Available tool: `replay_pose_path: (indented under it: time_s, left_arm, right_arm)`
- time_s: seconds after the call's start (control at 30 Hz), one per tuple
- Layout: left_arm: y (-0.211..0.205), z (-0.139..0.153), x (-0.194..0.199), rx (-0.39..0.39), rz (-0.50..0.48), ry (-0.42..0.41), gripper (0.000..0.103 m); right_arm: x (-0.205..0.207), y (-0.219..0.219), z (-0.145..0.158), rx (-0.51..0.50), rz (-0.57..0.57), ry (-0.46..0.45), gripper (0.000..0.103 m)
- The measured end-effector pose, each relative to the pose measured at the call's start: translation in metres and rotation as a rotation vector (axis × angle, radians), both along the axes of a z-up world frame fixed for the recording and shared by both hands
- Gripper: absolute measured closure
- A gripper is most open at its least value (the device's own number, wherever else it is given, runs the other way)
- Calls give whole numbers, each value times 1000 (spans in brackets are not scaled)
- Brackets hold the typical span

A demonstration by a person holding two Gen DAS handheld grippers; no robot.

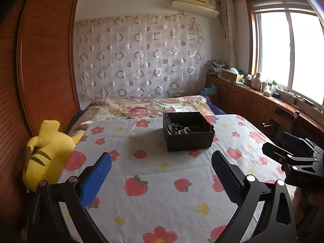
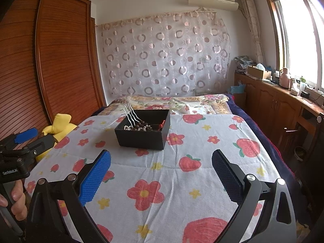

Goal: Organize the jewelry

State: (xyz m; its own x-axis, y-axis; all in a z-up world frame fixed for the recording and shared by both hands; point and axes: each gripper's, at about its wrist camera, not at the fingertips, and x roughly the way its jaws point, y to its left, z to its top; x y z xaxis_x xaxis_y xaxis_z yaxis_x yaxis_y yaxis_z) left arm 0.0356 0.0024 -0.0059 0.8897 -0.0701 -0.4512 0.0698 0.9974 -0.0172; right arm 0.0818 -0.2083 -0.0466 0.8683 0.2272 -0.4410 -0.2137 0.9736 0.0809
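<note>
Here, one square black cardboard box [image 2: 144, 130] sits on the strawberry-and-flower printed bedsheet [image 2: 182, 182], holding a tangle of dark and pearly beads [image 2: 139, 126] and three wavy silver hairpins [image 2: 131, 114]. Both the left gripper [image 1: 161, 174] and right gripper [image 2: 161, 174] hover before it, blue-padded fingers spread wide and empty, beside one yellow plush toy [image 1: 46, 151].

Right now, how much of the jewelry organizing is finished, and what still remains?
Done, as it looks: bead strings and wavy hairpins already sit in the black box on the bedspread; no loose jewelry shows on it. In hand: nothing; the left gripper and right gripper are both open, short of the box. Left: possibly nothing, or sorting inside the box, which I cannot judge.
</note>
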Motion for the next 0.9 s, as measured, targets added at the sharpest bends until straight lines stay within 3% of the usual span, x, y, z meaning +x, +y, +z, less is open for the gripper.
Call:
replay_pose_path:
  time_s: [0.9]
  left_arm:
    - [8,4,1,-14,-3,6,8]
  right_arm:
    - [1,1,1,3,-1,4,2]
